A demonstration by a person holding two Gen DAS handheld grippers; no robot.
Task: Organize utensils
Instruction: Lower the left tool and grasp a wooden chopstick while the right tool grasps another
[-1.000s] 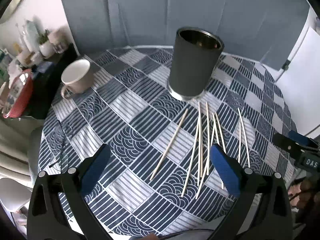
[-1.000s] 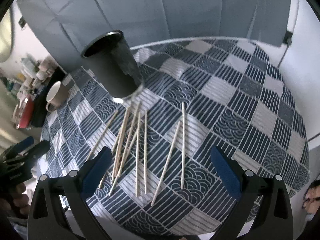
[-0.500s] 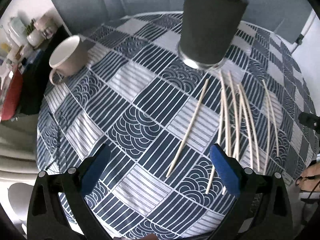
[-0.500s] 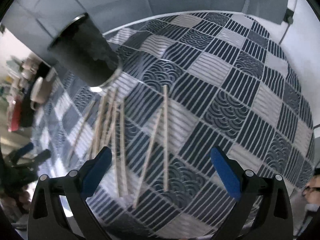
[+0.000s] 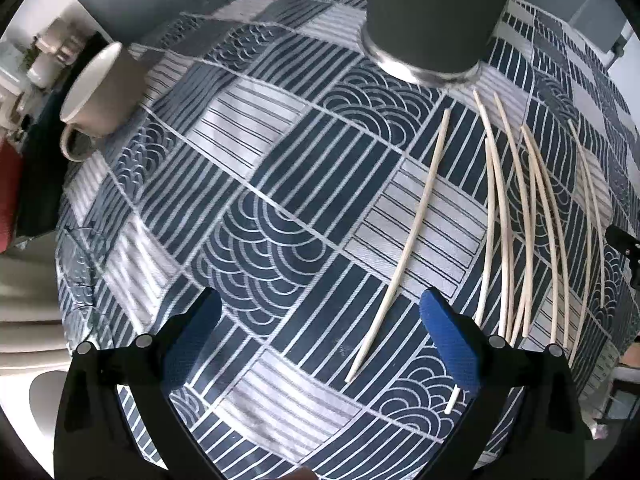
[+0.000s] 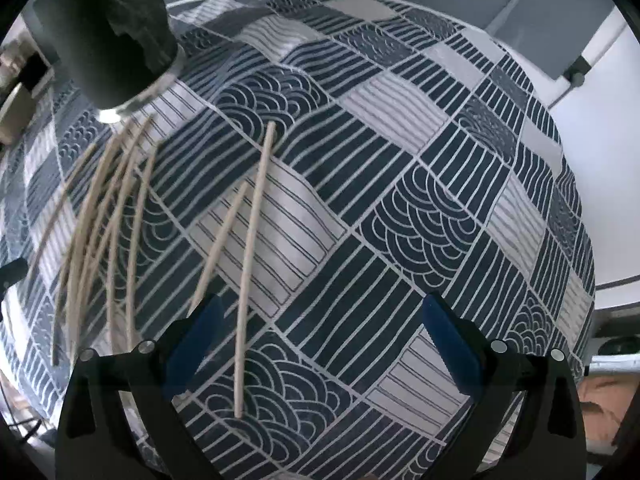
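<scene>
Several pale wooden chopsticks lie on a blue-and-white patterned tablecloth [image 5: 256,232] in front of a tall dark cup [image 5: 436,20]. One chopstick [image 5: 408,236] lies apart at the left; a bundle [image 5: 520,224] lies to its right. My left gripper [image 5: 320,340] is open and empty, low over the cloth, its right finger beside the single chopstick's near end. In the right wrist view the cup [image 6: 108,36] is at top left. My right gripper [image 6: 320,340] is open and empty over the near end of one long chopstick [image 6: 250,264], with the bundle [image 6: 100,220] to its left.
A beige mug [image 5: 100,92] stands at the table's left side. Cluttered shelves with a red item are beyond the left edge. A grey panel backs the table. The round table's edge [image 6: 592,264] curves close at the right.
Both grippers have moved forward and down toward the tablecloth and chopsticks; the cup and sticks loom larger. Both stay open and empty.
</scene>
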